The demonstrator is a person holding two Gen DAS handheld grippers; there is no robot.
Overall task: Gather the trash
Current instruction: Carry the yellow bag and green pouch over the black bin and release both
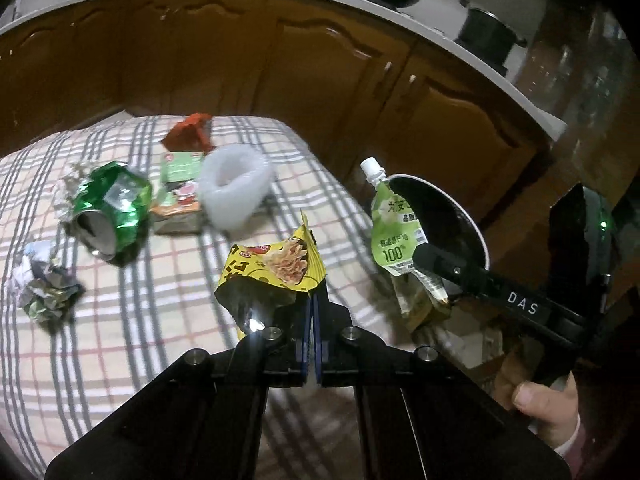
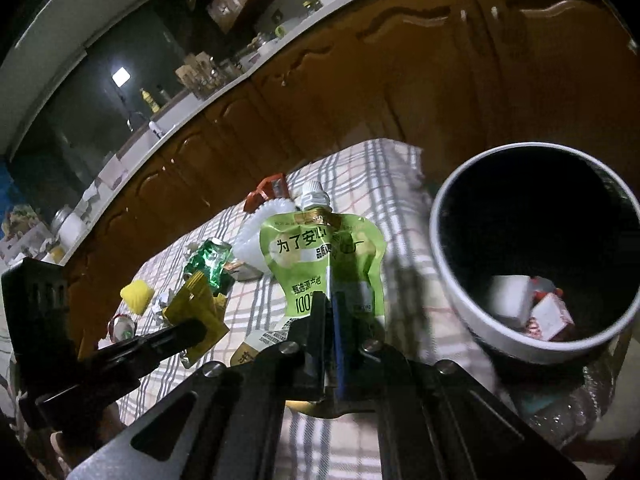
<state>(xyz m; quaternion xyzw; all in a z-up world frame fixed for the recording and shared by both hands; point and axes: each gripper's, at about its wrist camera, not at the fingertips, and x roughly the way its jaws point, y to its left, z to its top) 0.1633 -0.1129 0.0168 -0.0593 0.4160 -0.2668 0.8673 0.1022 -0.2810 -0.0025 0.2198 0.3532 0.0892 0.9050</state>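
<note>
My left gripper (image 1: pixel 314 292) is shut on a yellow snack wrapper (image 1: pixel 276 270) and holds it above the checked tablecloth (image 1: pixel 120 340). It also shows in the right wrist view (image 2: pixel 198 308). My right gripper (image 2: pixel 330 300) is shut on a green spouted drink pouch (image 2: pixel 320 256), held upright next to the bin (image 2: pixel 444 240); the pouch also shows in the left wrist view (image 1: pixel 394 232). The white-rimmed black bin (image 1: pixel 480 240) stands at the table's right edge, with a few cartons (image 2: pixel 532 312) inside.
On the cloth lie a crushed green can (image 1: pixel 114 212), a crumpled paper ball (image 1: pixel 44 288), a green and red carton (image 1: pixel 180 192), a white foam sleeve (image 1: pixel 236 184) and a red wrapper (image 1: pixel 190 132). Brown cabinets (image 1: pixel 280 80) stand behind the table.
</note>
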